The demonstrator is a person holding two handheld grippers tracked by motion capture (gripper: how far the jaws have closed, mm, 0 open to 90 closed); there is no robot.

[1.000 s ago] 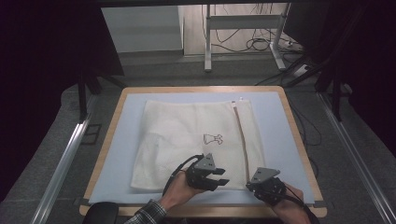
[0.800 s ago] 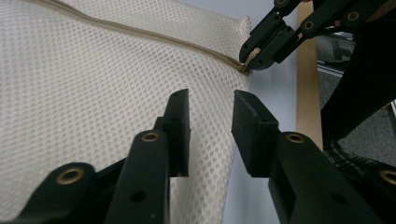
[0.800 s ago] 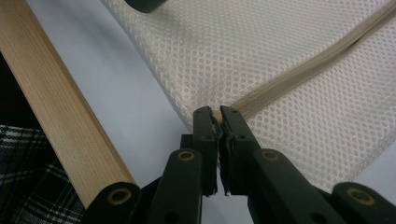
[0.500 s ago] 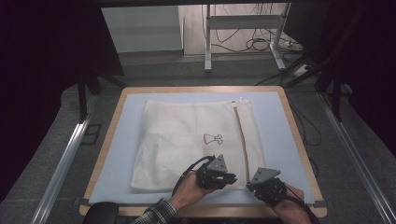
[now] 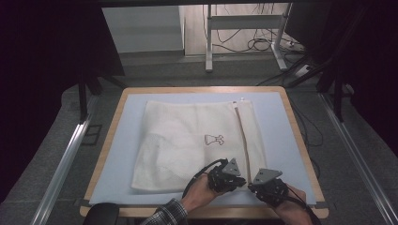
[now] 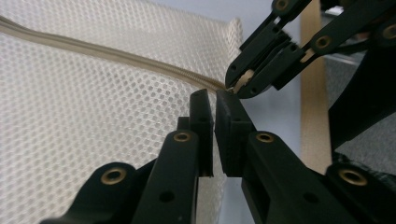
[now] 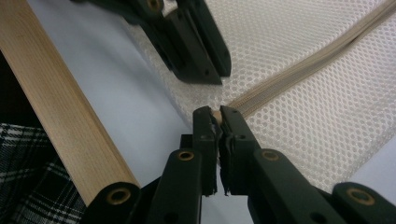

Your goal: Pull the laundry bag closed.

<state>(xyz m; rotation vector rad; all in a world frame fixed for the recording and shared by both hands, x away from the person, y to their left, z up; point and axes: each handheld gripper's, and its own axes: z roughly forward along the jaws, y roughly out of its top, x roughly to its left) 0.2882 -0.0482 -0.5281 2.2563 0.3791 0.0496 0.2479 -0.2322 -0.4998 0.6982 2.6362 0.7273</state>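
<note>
I see a cream mesh laundry bag (image 5: 187, 140) lying flat on the pale blue mat (image 5: 117, 159) of the wood-edged worktop (image 5: 109, 140), with its zipper (image 5: 241, 136) running from the far edge toward the near edge on the bag's right side and a small dark printed emblem (image 5: 213, 139) just left of that zipper. Both grippers sit at the near end of the zipper, close to the near rim of the worktop. In the high view the left gripper (image 5: 226, 176) is over the near edge of the bag, and the right gripper (image 5: 267, 185) is just beside it, to its right, on the bag's near right corner. In the right gripper view, the right gripper (image 7: 217, 116) has its fingers closed on the end of the zipper (image 7: 299, 77); a small cream tab shows pinched between the tips, resting on the mesh (image 7: 327, 107). In the left gripper view, the left gripper (image 6: 215, 100) has its fingers brought almost together, having just been closing, with only a thin slit left between the pads; I cannot see any mesh or zipper caught in that slit, and the tips sit just beside the zipper (image 6: 116, 53) line. The same view shows the right gripper (image 6: 243, 84) farther off, clamping the cream zipper end. A plaid sleeve (image 5: 164, 216) enters from the near edge.
</note>
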